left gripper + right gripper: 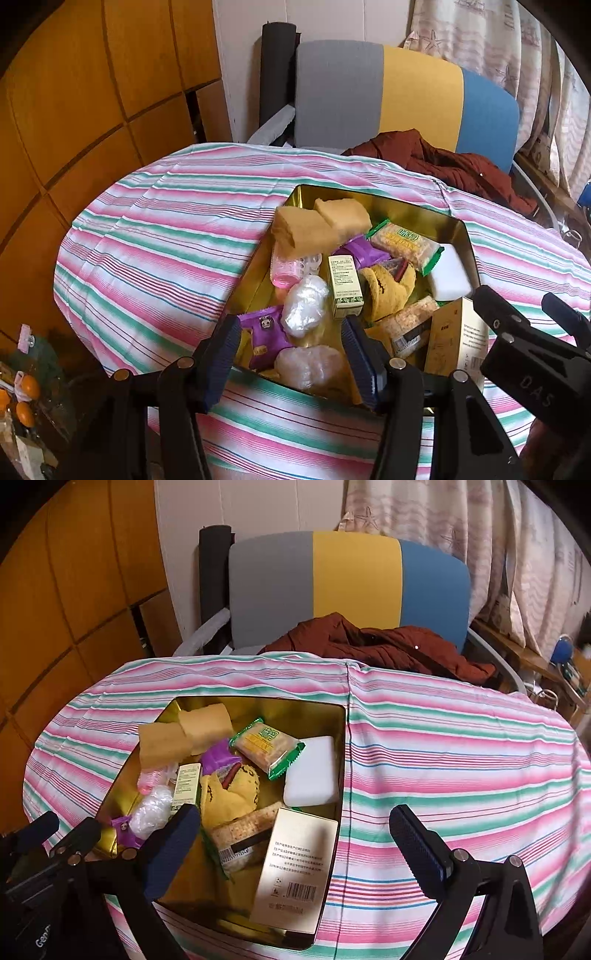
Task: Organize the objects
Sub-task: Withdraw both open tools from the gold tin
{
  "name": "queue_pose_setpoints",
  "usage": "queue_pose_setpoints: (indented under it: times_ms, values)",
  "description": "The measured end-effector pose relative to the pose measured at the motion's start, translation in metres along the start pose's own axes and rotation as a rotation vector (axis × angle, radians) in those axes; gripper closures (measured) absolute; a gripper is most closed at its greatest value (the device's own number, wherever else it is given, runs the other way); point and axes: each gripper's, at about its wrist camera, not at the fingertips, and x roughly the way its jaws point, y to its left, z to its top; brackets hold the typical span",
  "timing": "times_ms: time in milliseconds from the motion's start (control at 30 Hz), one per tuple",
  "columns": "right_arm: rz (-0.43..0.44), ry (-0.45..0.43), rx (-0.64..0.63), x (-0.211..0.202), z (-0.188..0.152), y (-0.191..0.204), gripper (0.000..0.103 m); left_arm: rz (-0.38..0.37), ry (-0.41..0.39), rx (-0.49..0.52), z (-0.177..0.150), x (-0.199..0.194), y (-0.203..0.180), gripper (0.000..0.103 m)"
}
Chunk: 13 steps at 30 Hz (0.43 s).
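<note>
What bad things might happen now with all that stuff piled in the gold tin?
The big cream box leans on the tin's wall and might tip out if bumped. The items are heaped together, so the open left gripper may pinch the purple packet along with a clear plastic bundle. The open right gripper may nudge the tin on the striped cloth.

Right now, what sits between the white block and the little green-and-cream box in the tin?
In the right wrist view, a yellow cloth fills the stretch between the white block and the little box. The tin holds all three.
</note>
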Motion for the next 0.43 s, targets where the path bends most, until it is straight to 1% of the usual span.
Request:
queue_pose_setpoints:
  times_ms: [267, 433]
  values:
    - [-0.004, 0.012, 0.023, 0.0043, -0.0013, -0.0052, 0.000, 0.005, 0.039, -0.019, -0.0013, 0.0072, 0.0002, 0.046]
    - [-0.003, 0.016, 0.027, 0.0054, -0.0032, -0.0069, 0.000, 0.032, 0.026, -0.002, -0.0026, 0.0072, -0.0033, 0.046]
